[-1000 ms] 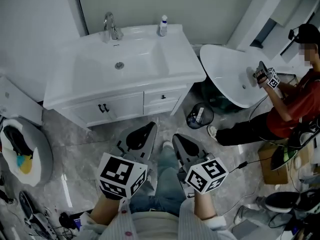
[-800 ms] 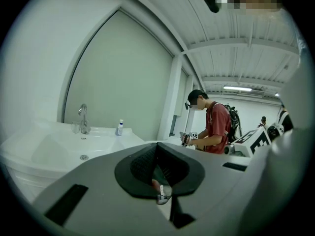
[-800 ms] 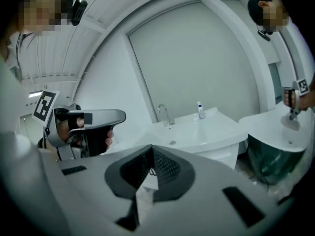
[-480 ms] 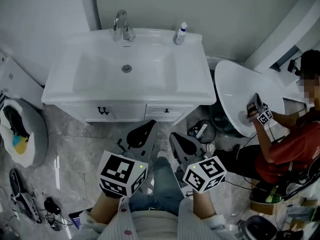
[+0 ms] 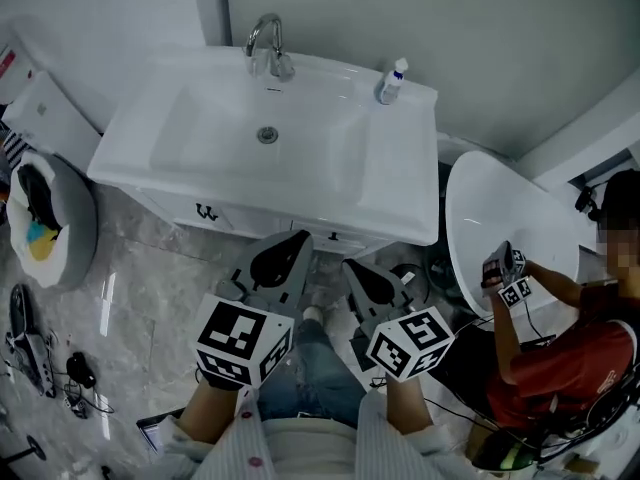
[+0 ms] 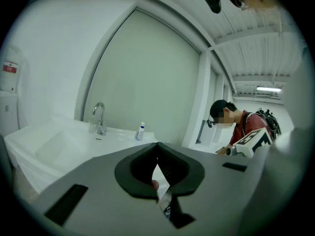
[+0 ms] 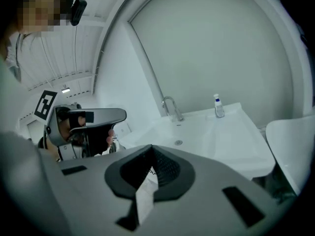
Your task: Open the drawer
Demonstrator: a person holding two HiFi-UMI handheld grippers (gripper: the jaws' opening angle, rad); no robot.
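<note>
The white vanity [image 5: 400, 203] with its sink, faucet [image 5: 268, 43] and small bottle [image 5: 392, 81] stands ahead of me. Its cabinet front is mostly hidden under the counter edge. The black door handles [image 5: 207, 211] show at the left. Only a sliver of the drawer front [image 5: 326, 235] shows between my gripper tips. My left gripper [image 5: 302, 236] [image 6: 157, 145] is shut and empty, just short of the cabinet front. My right gripper [image 5: 349, 265] [image 7: 151, 147] is beside it, also shut and empty. Neither touches the drawer.
At the right, a person in a red shirt [image 5: 560, 358] holds another gripper [image 5: 505, 268] against a white round basin [image 5: 490, 208] that leans by the vanity. A white bin [image 5: 70, 238] with dark contents sits at the left, with cables [image 5: 30, 353] on the marble floor.
The vanity has drawn closer to both gripper tips and swung round, so its cabinet front slid under the counter edge. Both grippers stayed shut and side by side.
</note>
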